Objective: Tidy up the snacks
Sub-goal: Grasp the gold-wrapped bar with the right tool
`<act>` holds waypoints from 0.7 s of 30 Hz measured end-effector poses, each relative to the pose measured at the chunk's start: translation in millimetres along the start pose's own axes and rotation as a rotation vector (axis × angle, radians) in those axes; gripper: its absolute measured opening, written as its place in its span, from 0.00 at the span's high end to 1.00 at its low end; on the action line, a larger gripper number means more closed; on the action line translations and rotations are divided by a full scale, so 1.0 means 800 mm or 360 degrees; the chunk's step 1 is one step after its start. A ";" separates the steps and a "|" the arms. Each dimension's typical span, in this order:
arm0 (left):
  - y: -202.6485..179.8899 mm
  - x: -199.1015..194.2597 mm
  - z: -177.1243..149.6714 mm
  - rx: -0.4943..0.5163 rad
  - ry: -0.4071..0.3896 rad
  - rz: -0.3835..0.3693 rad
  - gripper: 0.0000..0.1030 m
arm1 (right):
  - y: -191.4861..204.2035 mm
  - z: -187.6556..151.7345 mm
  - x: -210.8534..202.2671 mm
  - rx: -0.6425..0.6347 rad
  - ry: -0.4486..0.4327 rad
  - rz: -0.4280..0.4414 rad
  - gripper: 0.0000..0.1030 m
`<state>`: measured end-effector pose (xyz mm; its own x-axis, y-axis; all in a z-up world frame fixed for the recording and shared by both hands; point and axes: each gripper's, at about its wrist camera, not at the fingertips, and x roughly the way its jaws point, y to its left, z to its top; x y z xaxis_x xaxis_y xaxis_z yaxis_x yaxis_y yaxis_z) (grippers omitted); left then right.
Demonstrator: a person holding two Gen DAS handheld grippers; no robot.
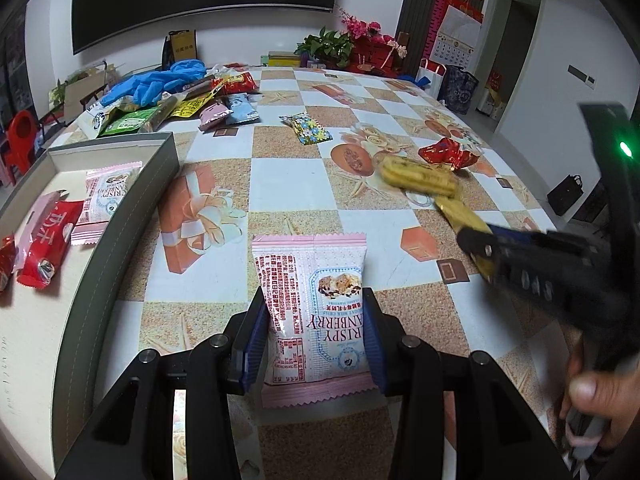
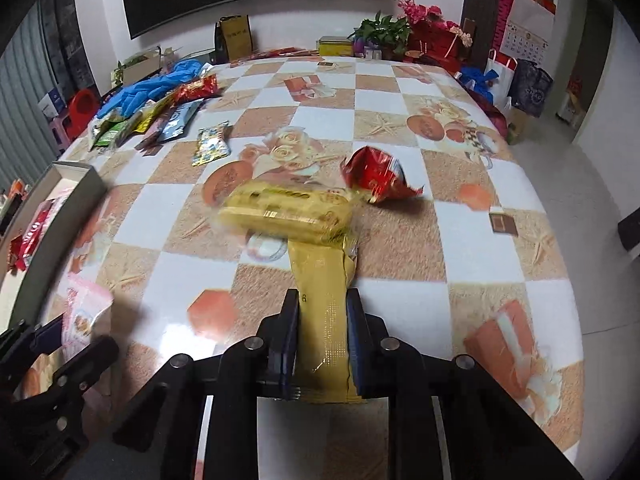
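The checkered, flower-printed tablecloth (image 1: 280,176) carries a grey cardboard box (image 1: 132,200) at the left, with a matching pink packet (image 1: 105,200) and red wrappers (image 1: 46,248) inside. The left gripper (image 1: 316,316) clamps the pink cranberry crisp packet (image 1: 316,308) just above the cloth, beside the box. The right gripper (image 2: 322,328) pinches the yellow foil snack pack (image 2: 304,232), with a crumpled red wrapper (image 2: 376,178) just beyond it.

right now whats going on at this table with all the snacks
A person is sorting snacks with two handheld grippers. The left gripper has its jaws closed on a pink cranberry crisp packet, near the grey box that already holds a matching pink packet and red ones. The right gripper grips a yellow packet above the table. More snacks remain on the checkered tablecloth, including a red wrapper.
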<state>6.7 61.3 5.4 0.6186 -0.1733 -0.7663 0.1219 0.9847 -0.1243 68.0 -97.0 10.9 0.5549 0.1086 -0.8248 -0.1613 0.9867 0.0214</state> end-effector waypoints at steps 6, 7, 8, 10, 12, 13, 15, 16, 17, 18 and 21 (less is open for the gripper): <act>-0.004 0.001 0.000 0.0032 0.0004 0.0043 0.54 | 0.033 -0.035 -0.018 -0.0136 -0.0098 0.0002 0.77; -0.005 0.002 0.001 0.0037 0.0005 0.0050 0.54 | 0.035 -0.036 -0.018 -0.0144 -0.0112 -0.0009 0.77; -0.005 0.002 0.001 0.0042 0.0006 0.0057 0.54 | 0.036 -0.037 -0.018 -0.0147 -0.0120 -0.0015 0.77; -0.008 0.003 0.000 0.0052 0.0007 0.0072 0.54 | 0.035 -0.036 -0.017 -0.0140 -0.0121 -0.0007 0.77; -0.010 0.004 0.000 0.0061 0.0009 0.0089 0.54 | 0.033 -0.035 -0.016 -0.0129 -0.0121 0.0008 0.77; -0.011 0.004 0.001 0.0064 0.0009 0.0095 0.54 | 0.033 -0.035 -0.016 -0.0128 -0.0121 0.0009 0.77; -0.011 0.004 0.001 0.0065 0.0009 0.0100 0.54 | 0.033 -0.035 -0.016 -0.0133 -0.0121 0.0003 0.77; -0.011 0.004 0.001 0.0063 0.0009 0.0098 0.54 | 0.034 -0.035 -0.016 -0.0139 -0.0122 -0.0006 0.77; -0.011 0.004 0.001 0.0062 0.0009 0.0100 0.55 | 0.036 -0.035 -0.016 -0.0149 -0.0123 -0.0021 0.77; -0.010 0.004 0.001 0.0061 0.0009 0.0100 0.55 | 0.040 -0.036 -0.017 -0.0171 -0.0127 -0.0054 0.77; -0.009 0.005 0.001 0.0056 0.0008 0.0105 0.54 | 0.049 -0.037 -0.017 -0.0234 -0.0134 -0.0075 0.77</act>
<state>8.9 53.2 4.2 0.6221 -0.1077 -0.7755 0.1083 0.9928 -0.0509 29.9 -63.0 6.2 0.6300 0.0784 -0.7726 -0.2478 0.9632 -0.1043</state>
